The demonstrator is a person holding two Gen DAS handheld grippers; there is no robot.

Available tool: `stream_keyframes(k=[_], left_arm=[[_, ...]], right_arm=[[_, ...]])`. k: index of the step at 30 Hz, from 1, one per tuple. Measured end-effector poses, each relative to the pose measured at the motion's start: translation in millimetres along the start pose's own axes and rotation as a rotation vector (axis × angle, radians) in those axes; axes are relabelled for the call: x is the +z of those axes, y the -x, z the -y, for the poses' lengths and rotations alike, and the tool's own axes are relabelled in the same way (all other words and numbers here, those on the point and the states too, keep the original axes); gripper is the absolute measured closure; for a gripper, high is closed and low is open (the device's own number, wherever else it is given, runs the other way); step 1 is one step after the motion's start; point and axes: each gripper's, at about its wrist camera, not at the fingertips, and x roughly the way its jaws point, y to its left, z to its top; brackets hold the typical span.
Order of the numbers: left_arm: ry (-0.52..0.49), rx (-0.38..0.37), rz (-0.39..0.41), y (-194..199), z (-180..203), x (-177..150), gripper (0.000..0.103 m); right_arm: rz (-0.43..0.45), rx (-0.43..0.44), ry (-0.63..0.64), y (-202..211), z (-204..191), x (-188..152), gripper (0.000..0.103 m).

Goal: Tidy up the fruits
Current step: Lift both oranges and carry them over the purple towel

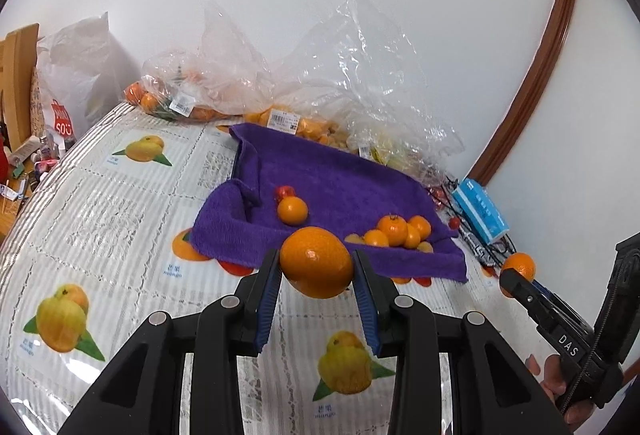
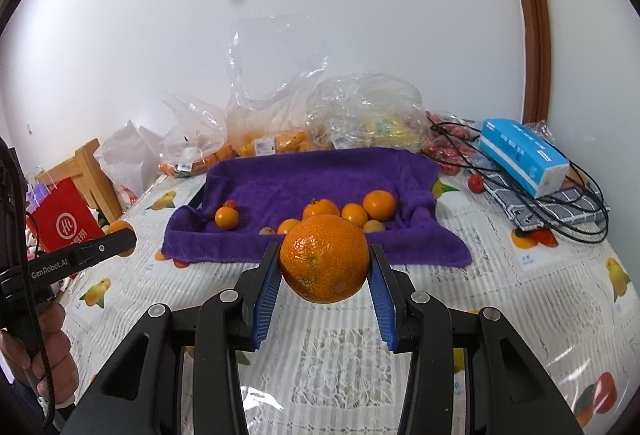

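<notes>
My left gripper (image 1: 316, 267) is shut on an orange (image 1: 316, 261) and holds it above the table, in front of the purple towel (image 1: 344, 191). My right gripper (image 2: 324, 267) is shut on a larger orange (image 2: 324, 259), also in front of the towel (image 2: 312, 175). On the towel lie a cluster of several small oranges (image 2: 348, 213), a single orange (image 2: 227, 217) at its left and a small red fruit (image 1: 285, 191) behind that. The right gripper and its orange also show at the right of the left wrist view (image 1: 518, 267).
Clear plastic bags of fruit (image 2: 272, 139) stand along the wall behind the towel. A blue tissue pack (image 2: 524, 155), black cables (image 2: 576, 203) and small tomatoes (image 2: 476, 182) lie at the right. A red paper bag (image 2: 64, 219) and a wooden chair (image 2: 90, 171) stand at the left edge.
</notes>
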Motion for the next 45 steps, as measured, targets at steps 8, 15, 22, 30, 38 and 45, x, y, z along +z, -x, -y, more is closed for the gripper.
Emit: stream_keyframes(k=[8,15,22,30,38,45], left_arm=[[-0.003,0.035,-0.014,-8,-6,6,0.069],[0.016,0.045,-0.018,-19,-8,20,0.069],[-0.025,0.061,-0.023,-25,2,31,0.069],[-0.055,0.071,-0.019,-30,11,42,0.069],[-0.088,0.082,-0.017,-33,20,51,0.069],[-0.093,0.089,-0.023,-43,21,60,0.069]], right_arm=[[0.005,0.011,0.003,-12,-5,12,0.060],[0.009,0.012,0.025,-23,-10,28,0.060],[0.017,0.013,0.009,-32,-4,40,0.060],[0.019,0.016,0.019,-43,0,51,0.060],[0.033,0.023,0.018,-49,0,63,0.060],[0.033,0.030,0.033,-58,-2,73,0.060]])
